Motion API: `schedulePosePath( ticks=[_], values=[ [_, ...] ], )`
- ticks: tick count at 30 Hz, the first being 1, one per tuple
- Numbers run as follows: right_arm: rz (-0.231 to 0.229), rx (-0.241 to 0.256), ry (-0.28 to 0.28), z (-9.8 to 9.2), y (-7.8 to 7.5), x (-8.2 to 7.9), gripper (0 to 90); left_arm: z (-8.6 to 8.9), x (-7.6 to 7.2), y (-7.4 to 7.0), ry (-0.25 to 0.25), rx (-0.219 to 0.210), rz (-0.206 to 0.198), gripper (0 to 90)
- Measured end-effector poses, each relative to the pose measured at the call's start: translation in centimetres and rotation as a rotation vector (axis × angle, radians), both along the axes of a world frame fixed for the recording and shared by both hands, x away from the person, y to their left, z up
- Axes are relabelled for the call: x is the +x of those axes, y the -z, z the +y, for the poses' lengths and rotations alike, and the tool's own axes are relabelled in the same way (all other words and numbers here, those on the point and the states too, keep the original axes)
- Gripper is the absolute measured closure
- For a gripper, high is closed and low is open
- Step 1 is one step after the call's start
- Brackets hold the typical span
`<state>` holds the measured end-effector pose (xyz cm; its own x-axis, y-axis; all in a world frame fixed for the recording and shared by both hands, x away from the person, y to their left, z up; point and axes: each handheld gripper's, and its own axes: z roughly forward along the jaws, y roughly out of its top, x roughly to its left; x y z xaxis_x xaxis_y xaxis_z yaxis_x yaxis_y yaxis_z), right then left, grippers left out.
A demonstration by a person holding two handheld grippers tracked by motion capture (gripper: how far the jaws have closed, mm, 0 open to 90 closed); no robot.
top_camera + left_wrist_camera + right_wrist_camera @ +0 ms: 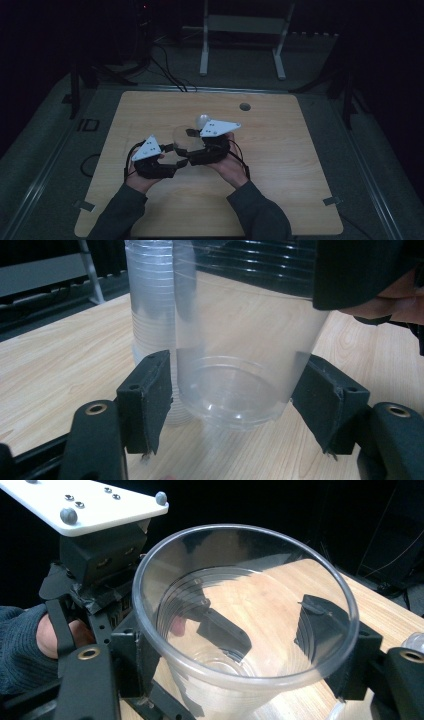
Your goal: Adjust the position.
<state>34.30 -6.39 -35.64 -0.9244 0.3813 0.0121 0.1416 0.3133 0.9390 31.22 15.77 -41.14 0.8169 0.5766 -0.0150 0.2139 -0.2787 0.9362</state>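
Both forearms in dark grey sleeves come in nearest the camera in the high view, and the two hands meet near the middle of the light wooden table [280, 200].

On the left, the left gripper [172, 159] with its grey three-cornered plate reaches toward the right one. In the left gripper view its two black pads [148, 397] stand one on each side of the base of a clear thin-walled plastic cup [240, 380]. The jaws are about half open, just as wide as the cup. The pads lie at the wall or a hair off it; I cannot tell if they really press. Just behind the left pad stands a tall stack of the same clear cups [150, 305], touching or almost touching the single cup.

To the right, the right gripper [192, 134] holds the cup higher up. In the right gripper view the cup's wide round rim [240, 605] sits between its jaws, which close on the wall below the rim. This looks like a real hold, though not a hard one, because the rim is still round.

I judge the cup to be very light, smooth and slippery, and soft in the wall, so a strong squeeze will bend or crack it. The stiffest places are the rolled rim and the bottom ring. The base, between the left jaws, is a good place for a gentle grip.
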Motion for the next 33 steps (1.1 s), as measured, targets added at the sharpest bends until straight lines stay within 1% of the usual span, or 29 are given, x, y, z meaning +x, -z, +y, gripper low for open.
schedulePosePath(
  ticks=[4, 11, 12, 13, 14, 18, 22, 28, 33],
  values=[
    [0.002, -0.006, -0.004, 0.06, 0.10, 0.03, 28.5, -0.03, -0.01, 0.06, 0.005, 0.001, 0.002, 37.2],
    [0.012, 0.010, -0.008, -0.09, 0.15, 0.07, 27.4, -0.07, 0.04, 0.19, 0.016, -0.027, 0.012, 40.9],
    [0.018, 0.021, -0.012, -0.14, 0.19, 0.09, 26.5, -0.08, 0.06, 0.22, 0.019, -0.036, 0.014, 40.9],
    [0.034, 0.054, -0.027, -0.27, 0.30, 0.18, 25.4, -0.09, 0.06, 0.24, 0.020, -0.040, 0.015, 41.1],
    [0.040, 0.066, -0.030, -0.32, 0.33, 0.20, 24.6, -0.14, 0.08, 0.28, 0.022, -0.046, 0.017, 41.2],
    [0.054, 0.124, -0.039, -0.46, 0.51, 0.35, 22.5, -0.25, 0.15, 0.44, 0.032, -0.068, 0.026, 41.3],
    [0.053, 0.168, -0.048, -0.55, 0.46, 0.37, 22.0, -0.34, 0.18, 0.53, 0.044, -0.097, 0.037, 41.4],
    [0.033, 0.192, -0.052, -0.54, 0.38, 0.24, 22.3, -0.41, 0.24, 0.65, 0.062, -0.138, 0.055, 41.5],
    [0.020, 0.197, -0.048, -0.50, 0.52, 0.15, 23.8, -0.46, 0.29, 0.75, 0.072, -0.146, 0.064, 41.5]
  ],
)
